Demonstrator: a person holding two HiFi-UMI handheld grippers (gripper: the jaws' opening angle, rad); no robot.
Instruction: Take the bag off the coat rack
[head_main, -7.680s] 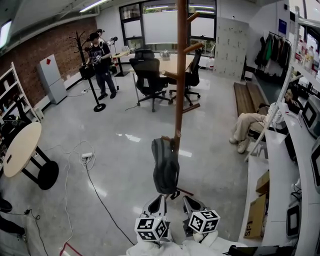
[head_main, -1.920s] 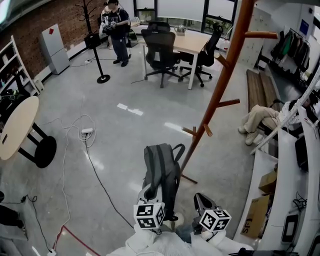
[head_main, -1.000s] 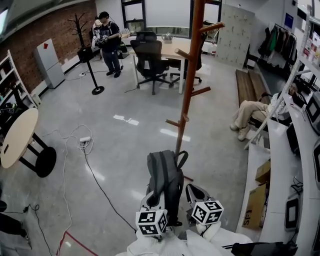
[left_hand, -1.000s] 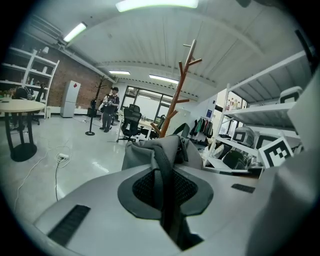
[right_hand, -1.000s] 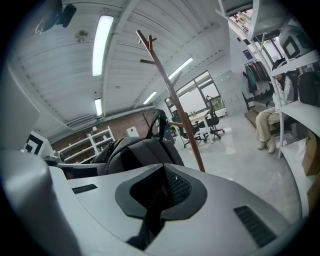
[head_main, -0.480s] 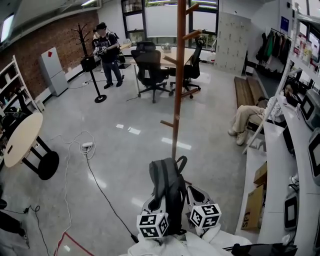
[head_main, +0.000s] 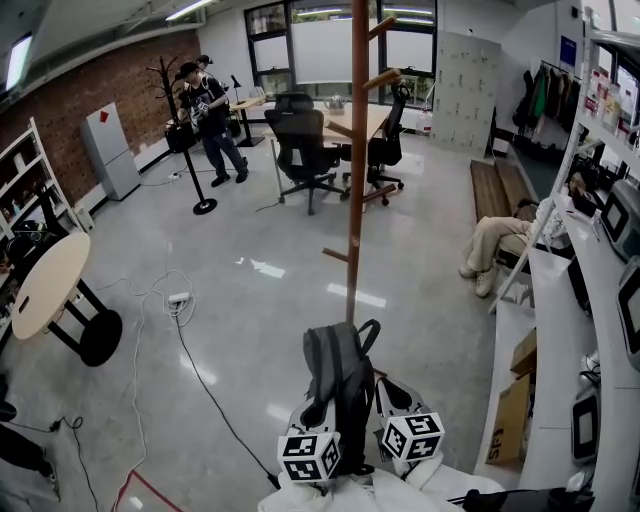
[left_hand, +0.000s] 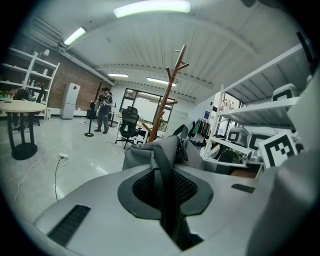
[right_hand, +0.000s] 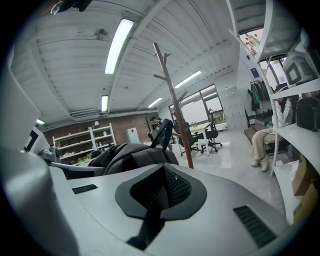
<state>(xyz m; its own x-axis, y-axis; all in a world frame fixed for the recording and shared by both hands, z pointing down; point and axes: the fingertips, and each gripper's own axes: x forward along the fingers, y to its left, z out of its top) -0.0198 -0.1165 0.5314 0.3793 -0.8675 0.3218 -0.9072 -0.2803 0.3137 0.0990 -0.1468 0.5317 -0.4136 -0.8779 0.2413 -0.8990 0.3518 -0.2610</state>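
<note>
A grey backpack (head_main: 340, 385) hangs clear of the wooden coat rack (head_main: 357, 200), close in front of me between both grippers. My left gripper (head_main: 312, 412) is shut on a dark strap (left_hand: 162, 172) that runs from the bag (left_hand: 150, 152) into its jaws. On the bag's right side, my right gripper (head_main: 392, 397) is shut, and a dark strip of the bag seems pinched between its pads (right_hand: 157, 192). The bag's body (right_hand: 135, 155) bulges just left of those jaws. The rack (left_hand: 162, 110) (right_hand: 175, 115) stands upright beyond the bag, its pegs bare.
Office chairs (head_main: 300, 150) and a table stand behind the rack. A person (head_main: 205, 120) stands by a second rack at the far left. A cable with a power strip (head_main: 175, 300) lies on the floor near a round table (head_main: 50, 290). A seated person (head_main: 500, 240) and a white counter (head_main: 540, 350) are on the right.
The bag, once hanging on the rack's low peg, is off it and nearer me. My right gripper has closed in against the bag's right side. Over the last second little has moved.
</note>
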